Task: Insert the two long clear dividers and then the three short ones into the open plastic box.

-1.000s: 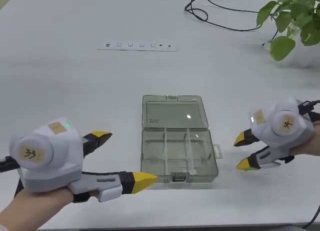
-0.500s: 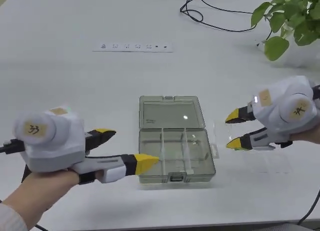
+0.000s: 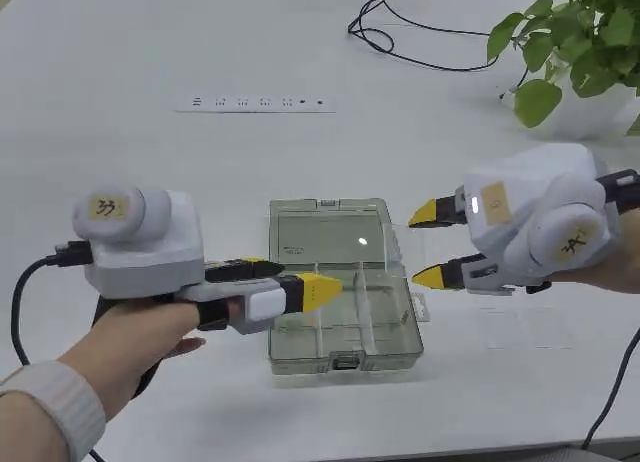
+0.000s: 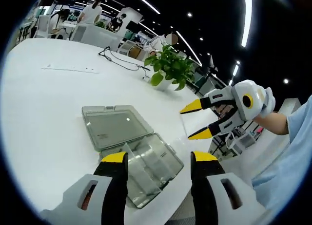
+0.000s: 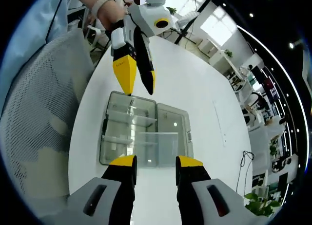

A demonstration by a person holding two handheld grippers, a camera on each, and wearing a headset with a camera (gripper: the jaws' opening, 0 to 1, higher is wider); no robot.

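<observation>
Both tools have closed in over the last second. My right gripper (image 3: 427, 245) has lifted off the table (image 3: 150, 172) on the right and now hangs at the right rear corner of the box (image 3: 300, 354). Its jaws are part-spread with a clear divider (image 5: 158, 148) across the tips. I think it's pinched by its edges, though clear plastic is hard to read. My left gripper (image 3: 285, 279) has swung in, jaws apart and empty, yellow tip over the box's left side. So the next piece looks to be going in. Two standing dividers (image 3: 366, 317) already run front to back inside. The lid (image 3: 330, 232) lies flat behind, leaving the top open. It's tight between the tips, with bare table all round and the plant (image 3: 575, 42) well apart.
</observation>
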